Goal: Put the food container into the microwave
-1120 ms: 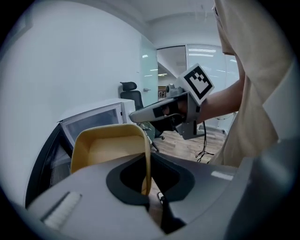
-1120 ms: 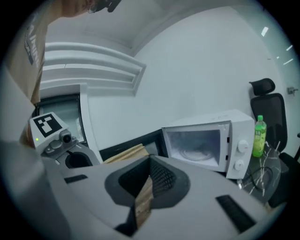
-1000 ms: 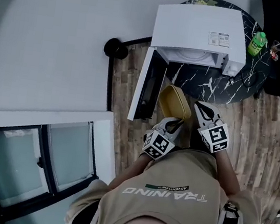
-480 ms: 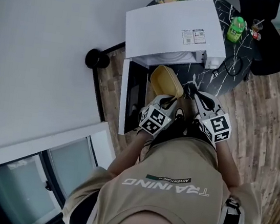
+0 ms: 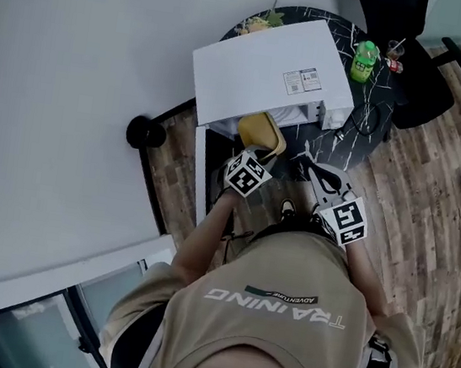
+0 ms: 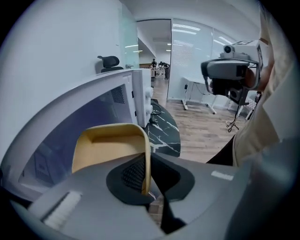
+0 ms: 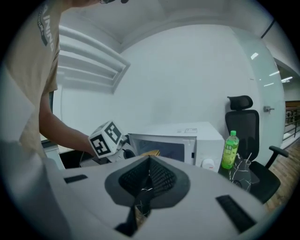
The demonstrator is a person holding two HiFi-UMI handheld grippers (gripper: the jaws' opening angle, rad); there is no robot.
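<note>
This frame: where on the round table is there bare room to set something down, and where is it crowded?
Bare: the flat top of the microwave, apart from a label, and the table strip in front of its control side. Crowded: beside the microwave, with green bottle and cable; the cavity mouth, filled by the food container in the left gripper.

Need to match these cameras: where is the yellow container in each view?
Head view: upper middle, the container at the microwave's mouth, ahead of the left gripper.
Left gripper view: lower left, its wall clamped between the jaws.
Right gripper view: a yellow sliver at centre, before the microwave.
Shared landmark: the white microwave, seen in all three.
</note>
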